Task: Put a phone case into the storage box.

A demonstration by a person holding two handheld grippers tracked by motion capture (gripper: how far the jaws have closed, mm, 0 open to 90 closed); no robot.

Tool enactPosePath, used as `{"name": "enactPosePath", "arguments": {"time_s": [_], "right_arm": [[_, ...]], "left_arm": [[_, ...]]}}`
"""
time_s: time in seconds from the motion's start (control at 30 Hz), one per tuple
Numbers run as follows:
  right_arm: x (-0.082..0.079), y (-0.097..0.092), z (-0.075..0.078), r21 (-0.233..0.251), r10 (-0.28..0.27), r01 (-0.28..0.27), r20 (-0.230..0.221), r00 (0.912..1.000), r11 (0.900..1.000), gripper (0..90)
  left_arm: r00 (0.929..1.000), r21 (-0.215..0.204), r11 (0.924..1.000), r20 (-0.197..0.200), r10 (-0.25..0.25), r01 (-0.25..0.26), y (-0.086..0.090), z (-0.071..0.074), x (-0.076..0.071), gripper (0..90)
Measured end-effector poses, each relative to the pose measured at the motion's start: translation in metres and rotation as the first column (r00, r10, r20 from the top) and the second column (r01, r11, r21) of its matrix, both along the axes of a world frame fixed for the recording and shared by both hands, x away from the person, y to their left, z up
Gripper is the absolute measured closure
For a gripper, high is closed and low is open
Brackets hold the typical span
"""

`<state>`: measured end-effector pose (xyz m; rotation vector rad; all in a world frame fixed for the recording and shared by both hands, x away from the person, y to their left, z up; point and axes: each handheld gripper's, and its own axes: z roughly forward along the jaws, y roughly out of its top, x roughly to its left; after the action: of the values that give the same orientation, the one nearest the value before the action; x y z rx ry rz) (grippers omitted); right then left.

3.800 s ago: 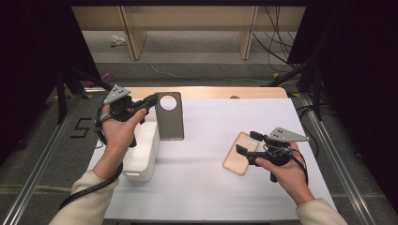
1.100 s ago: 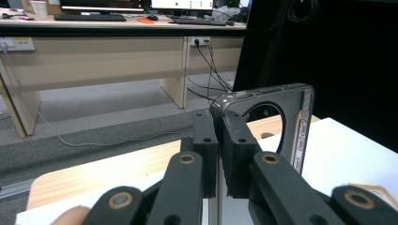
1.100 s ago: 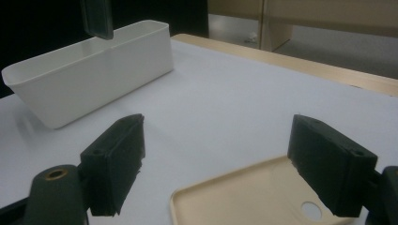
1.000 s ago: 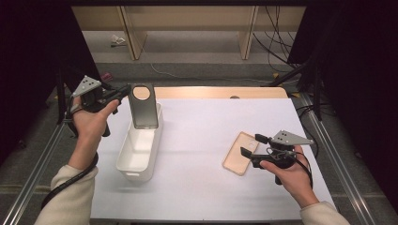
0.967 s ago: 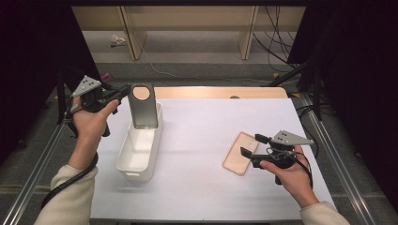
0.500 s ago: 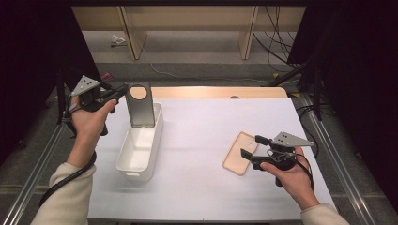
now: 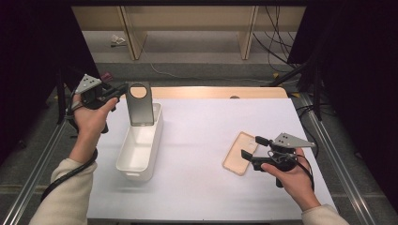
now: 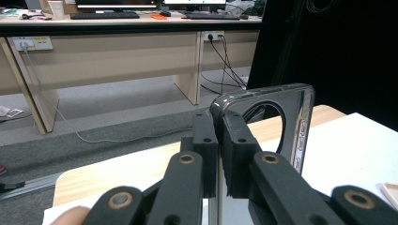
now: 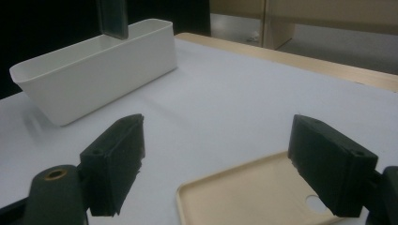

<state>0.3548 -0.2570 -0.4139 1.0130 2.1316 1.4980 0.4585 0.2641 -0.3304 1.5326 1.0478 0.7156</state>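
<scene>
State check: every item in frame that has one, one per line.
Left gripper: shut on dark phone case.
Dark phone case: held upright, lower end over the white bin, camera hole at top.
White bin: upright on the table, nothing visible inside.
Right gripper: open, jaws spread beside the beige phone case.
Beige phone case: lying flat on the table, hollow side up, not gripped.

No legible text, labels, brands or numbers on any surface.
</scene>
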Motion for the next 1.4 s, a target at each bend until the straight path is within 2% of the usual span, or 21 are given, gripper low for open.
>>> {"name": "enactPosePath", "arguments": {"time_s": [0.33,0.87,0.97,1.17,1.4], "right_arm": [[-0.001,0.0,0.0,-0.004,0.001,-0.001,-0.003,1.0,1.0,19.9],[-0.001,0.001,-0.001,-0.01,0.01,-0.01,0.018,0.9998,0.9999,16.3],[-0.002,0.001,0.0,-0.028,0.01,-0.009,0.047,0.9989,0.9996,15.9],[-0.004,0.002,0.001,-0.051,-0.023,0.03,0.124,0.992,0.9983,15.3],[-0.004,0.002,0.001,-0.06,-0.021,0.029,0.126,0.9918,0.9978,15.8]], "left_arm": [[0.9998,0.004,0.9998,-0.004,0.021,-0.021,0.005,-0.002,0.006,84.8],[0.9998,0.005,0.9998,-0.006,0.021,-0.021,0.005,-0.003,0.012,84.8],[0.9997,0.005,0.9997,-0.008,0.022,-0.022,0.006,-0.004,0.012,84.8],[0.9997,0.003,0.9997,-0.008,0.023,-0.023,0.007,-0.005,0.013,84.8],[0.9996,0.002,0.9997,-0.007,0.026,-0.026,0.007,-0.005,0.016,84.8]]}}
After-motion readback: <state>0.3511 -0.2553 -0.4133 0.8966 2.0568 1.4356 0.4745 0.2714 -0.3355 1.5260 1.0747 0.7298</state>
